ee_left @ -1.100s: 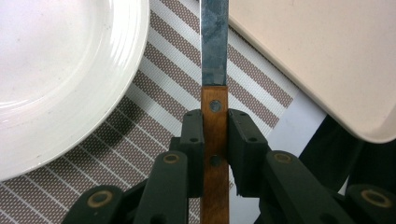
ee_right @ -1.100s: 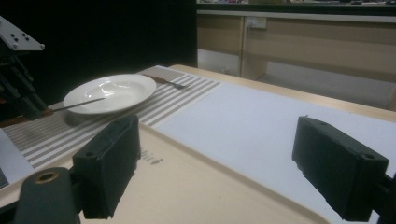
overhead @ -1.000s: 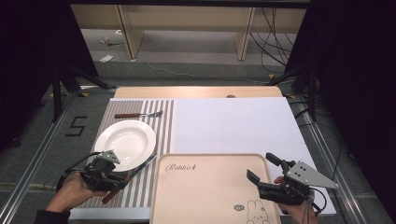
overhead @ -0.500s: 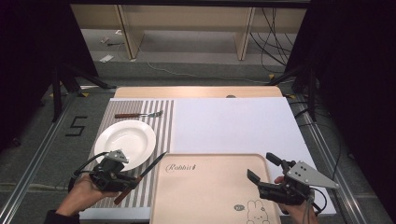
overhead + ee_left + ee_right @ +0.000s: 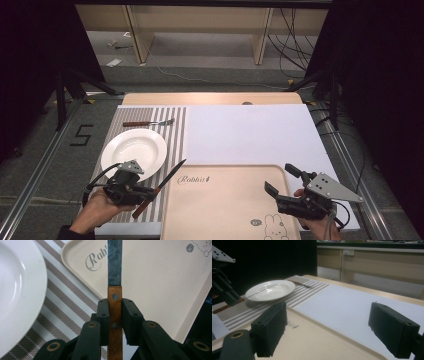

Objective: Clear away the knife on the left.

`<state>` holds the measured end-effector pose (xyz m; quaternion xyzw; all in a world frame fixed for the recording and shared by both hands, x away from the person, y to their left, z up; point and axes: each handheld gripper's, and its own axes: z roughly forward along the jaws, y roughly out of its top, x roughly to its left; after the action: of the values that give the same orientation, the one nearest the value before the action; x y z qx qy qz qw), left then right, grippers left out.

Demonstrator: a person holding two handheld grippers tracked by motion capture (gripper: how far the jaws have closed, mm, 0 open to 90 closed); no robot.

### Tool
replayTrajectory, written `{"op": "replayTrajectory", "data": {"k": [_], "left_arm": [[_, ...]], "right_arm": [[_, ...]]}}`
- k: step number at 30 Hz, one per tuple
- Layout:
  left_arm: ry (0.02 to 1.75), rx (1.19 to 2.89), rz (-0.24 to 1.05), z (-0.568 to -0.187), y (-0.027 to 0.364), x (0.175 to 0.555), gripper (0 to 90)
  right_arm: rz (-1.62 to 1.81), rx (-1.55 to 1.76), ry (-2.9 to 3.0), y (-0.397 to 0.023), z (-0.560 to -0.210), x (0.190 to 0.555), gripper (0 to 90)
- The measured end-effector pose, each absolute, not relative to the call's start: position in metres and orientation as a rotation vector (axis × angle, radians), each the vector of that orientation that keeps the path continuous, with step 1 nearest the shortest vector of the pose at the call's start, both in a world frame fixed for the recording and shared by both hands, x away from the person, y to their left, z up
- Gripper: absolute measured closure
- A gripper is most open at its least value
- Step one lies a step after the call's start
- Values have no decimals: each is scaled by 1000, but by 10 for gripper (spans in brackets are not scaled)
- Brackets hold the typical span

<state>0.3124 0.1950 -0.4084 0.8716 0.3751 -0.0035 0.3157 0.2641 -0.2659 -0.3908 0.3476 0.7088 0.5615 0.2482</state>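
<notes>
Left gripper point(image 5: 150, 190) with the clamped knife point(image 5: 159, 188) has been shifted right, off the plate point(image 5: 134, 150) rim; blade tip now swung to the tray point(image 5: 225, 200) corner.

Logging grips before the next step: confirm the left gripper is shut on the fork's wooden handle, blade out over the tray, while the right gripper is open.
Wrong in one respect: the left gripper is shut on a knife, not the fork. The left gripper view shows its flat blade over the tray; the fork lies beyond the plate. The right gripper is open.
</notes>
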Motion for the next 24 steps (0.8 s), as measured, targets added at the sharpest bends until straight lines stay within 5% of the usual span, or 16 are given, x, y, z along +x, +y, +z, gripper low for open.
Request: {"op": "replayTrajectory", "data": {"k": [24], "left_arm": [[945,2296,-65,-411,152,309,768]], "right_arm": [[1526,949,1928,-266,-391,264,164]]}}
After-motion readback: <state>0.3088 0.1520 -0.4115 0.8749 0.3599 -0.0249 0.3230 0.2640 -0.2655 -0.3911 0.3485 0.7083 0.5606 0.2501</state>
